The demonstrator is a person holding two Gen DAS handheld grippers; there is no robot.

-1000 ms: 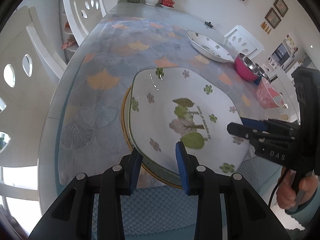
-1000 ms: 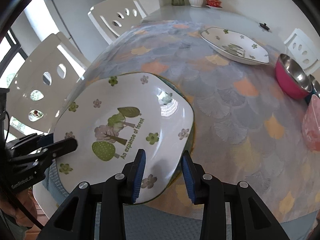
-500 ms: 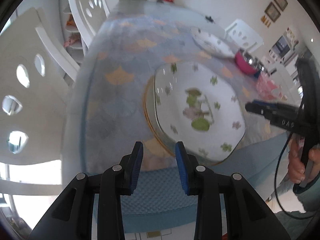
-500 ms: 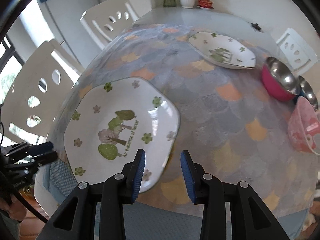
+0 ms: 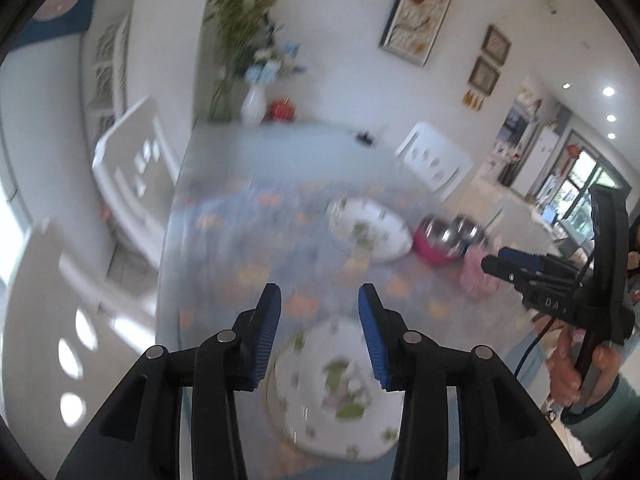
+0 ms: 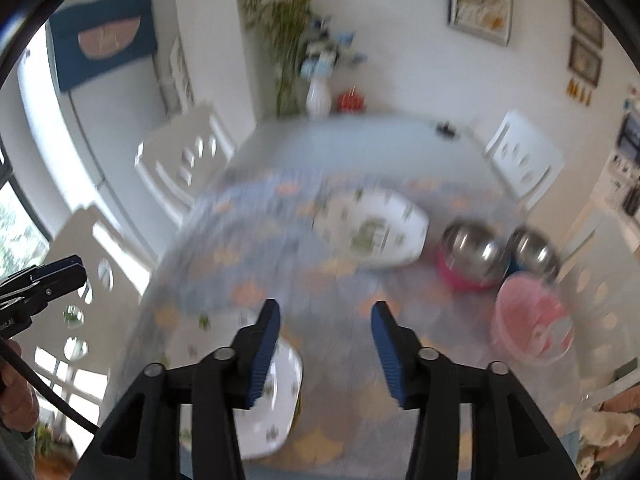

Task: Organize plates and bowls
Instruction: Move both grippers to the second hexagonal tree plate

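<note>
Near plate (image 5: 336,396): white, green tree print, sits on the table (image 5: 224,248) below and just behind the left gripper (image 5: 319,300) fingertips; a yellow rim shows under its left edge, so it is stacked on something I can't identify. In the right wrist view the same plate (image 6: 276,400) lies behind and below the left finger of the right gripper (image 6: 325,312).

Both grippers released, nothing between the pads. Jaws on both have just been opening. Both hang above the table, clear of all dishes. Frames are motion-blurred.

2nd plate (image 6: 376,232), same print, well ahead of the right fingertips and slightly to their right. Right of it, 2 steel bowls: 1 with pink outside (image 6: 468,260), 1 with blue outside (image 6: 532,252), side by side. 1 pink bowl (image 6: 532,320) nearer, right of the right finger.

Count: 2 printed plates, 3 bowls.

Surface: long table with a blue-grey tablecloth (image 6: 248,280) in a scale pattern with orange patches; far end bare and pale.

Far end: white vase (image 6: 319,98) with flowers, small red item (image 6: 351,101) beside it, small dark object (image 6: 445,129) to the right.

Room: white cut-out chairs (image 6: 184,156) on both sides, framed pictures (image 5: 424,8) on a white wall, window at left.
</note>
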